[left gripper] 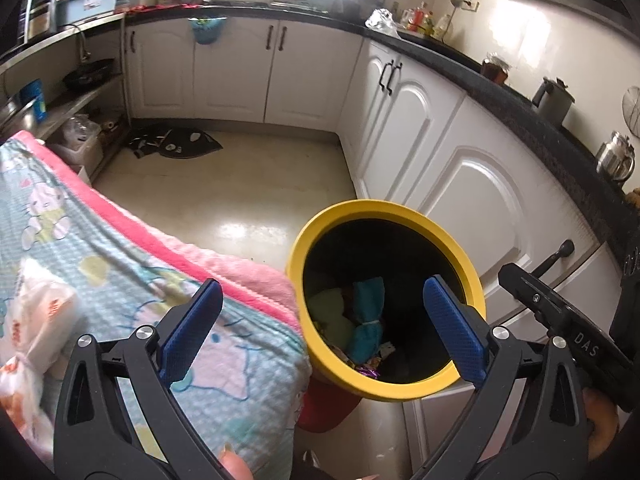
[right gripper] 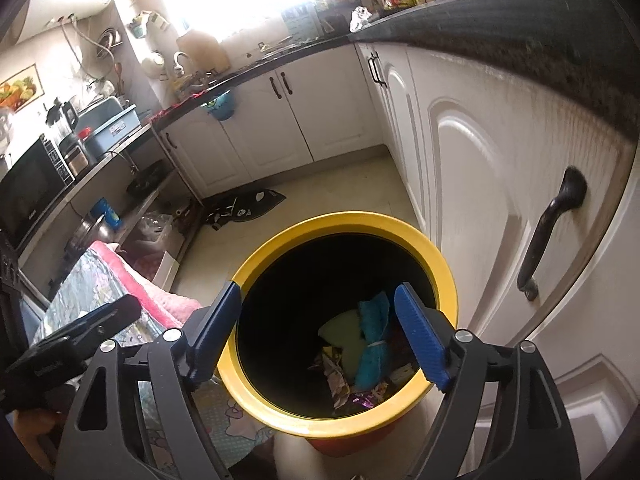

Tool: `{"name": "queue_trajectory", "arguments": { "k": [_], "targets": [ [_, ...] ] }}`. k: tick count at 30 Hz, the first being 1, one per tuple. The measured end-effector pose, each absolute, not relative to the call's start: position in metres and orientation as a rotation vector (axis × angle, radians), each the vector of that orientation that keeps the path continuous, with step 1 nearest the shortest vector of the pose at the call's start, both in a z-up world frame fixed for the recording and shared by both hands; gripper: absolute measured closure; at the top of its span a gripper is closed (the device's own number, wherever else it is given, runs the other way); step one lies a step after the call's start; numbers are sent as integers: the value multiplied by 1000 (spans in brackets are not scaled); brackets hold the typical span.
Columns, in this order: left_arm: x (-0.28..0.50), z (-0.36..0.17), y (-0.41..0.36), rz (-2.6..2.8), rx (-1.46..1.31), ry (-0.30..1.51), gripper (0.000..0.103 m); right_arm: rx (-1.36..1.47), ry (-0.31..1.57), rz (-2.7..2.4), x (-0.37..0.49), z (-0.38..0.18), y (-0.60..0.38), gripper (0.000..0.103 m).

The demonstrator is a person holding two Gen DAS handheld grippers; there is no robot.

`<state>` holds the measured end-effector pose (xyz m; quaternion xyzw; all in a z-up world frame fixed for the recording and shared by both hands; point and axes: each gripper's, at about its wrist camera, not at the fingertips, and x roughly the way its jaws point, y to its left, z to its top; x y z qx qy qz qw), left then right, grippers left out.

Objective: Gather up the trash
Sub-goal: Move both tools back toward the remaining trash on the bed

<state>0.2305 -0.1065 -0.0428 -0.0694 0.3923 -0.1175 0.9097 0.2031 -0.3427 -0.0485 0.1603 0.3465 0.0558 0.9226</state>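
Kitchen floor, white cabinets [left gripper: 472, 184] on your right. The yellow-rimmed bin [right gripper: 400, 226] stands just beside them, against the cartoon-print blanket [left gripper: 132, 276].

In the bin: teal bundle [right gripper: 374, 344] tied at the waist, yellow-green wad [right gripper: 344, 334], crumpled wrappers [right gripper: 340, 384]. All look light and soft.

On the blanket, a white plastic bag [left gripper: 38, 320] with orange print, blurred, possibly the next piece. Expect it limp and slippery; pinch a gathered fold, not a flat face.

Left gripper [left gripper: 324, 328] spread wide, nothing between the jaws. Right gripper [right gripper: 320, 336] wide too, empty over the bin mouth.

Readable: "DAS" on the right gripper's body.
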Motion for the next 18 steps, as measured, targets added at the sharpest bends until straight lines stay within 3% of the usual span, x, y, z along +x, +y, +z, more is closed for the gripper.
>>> {"name": "queue_trajectory", "arguments": {
  "k": [18],
  "targets": [
    [181, -3, -50, -163, -209, 698, 11, 259, 639, 192, 179, -13, -310, 21]
  ]
}}
